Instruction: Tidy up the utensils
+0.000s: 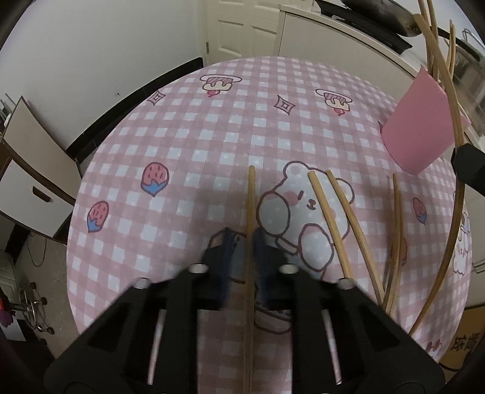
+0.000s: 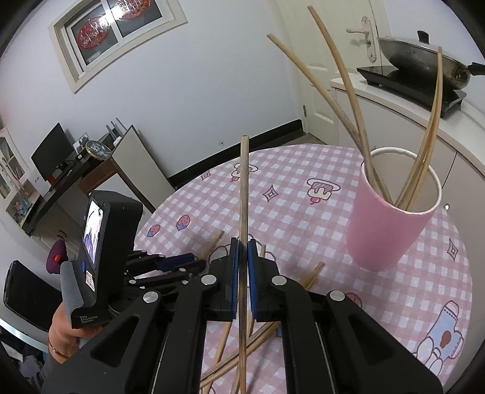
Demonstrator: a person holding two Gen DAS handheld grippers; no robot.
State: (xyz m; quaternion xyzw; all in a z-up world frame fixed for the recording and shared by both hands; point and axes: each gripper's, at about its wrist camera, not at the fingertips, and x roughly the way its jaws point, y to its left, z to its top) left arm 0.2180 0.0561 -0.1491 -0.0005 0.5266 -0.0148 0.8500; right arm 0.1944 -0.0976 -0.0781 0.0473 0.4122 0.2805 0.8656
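Several wooden chopsticks (image 1: 342, 224) lie on the pink checked tablecloth (image 1: 194, 145). My left gripper (image 1: 245, 235) hangs low over the cloth, its blue-padded jaws apart around one lying chopstick (image 1: 251, 212), which touches the right pad. My right gripper (image 2: 241, 251) is shut on a chopstick (image 2: 243, 194) held upright above the table, left of the pink cup (image 2: 388, 230). The cup holds several chopsticks (image 2: 348, 100) and also shows at the right in the left wrist view (image 1: 415, 133). The left gripper shows at the left in the right wrist view (image 2: 169, 263).
A counter (image 2: 403, 121) with a wok (image 2: 424, 57) on a cooktop stands behind the table at the right. A white door (image 1: 239, 27) is at the back. A desk with a monitor (image 2: 48, 151) and a drawer unit (image 1: 33, 178) stand to the left.
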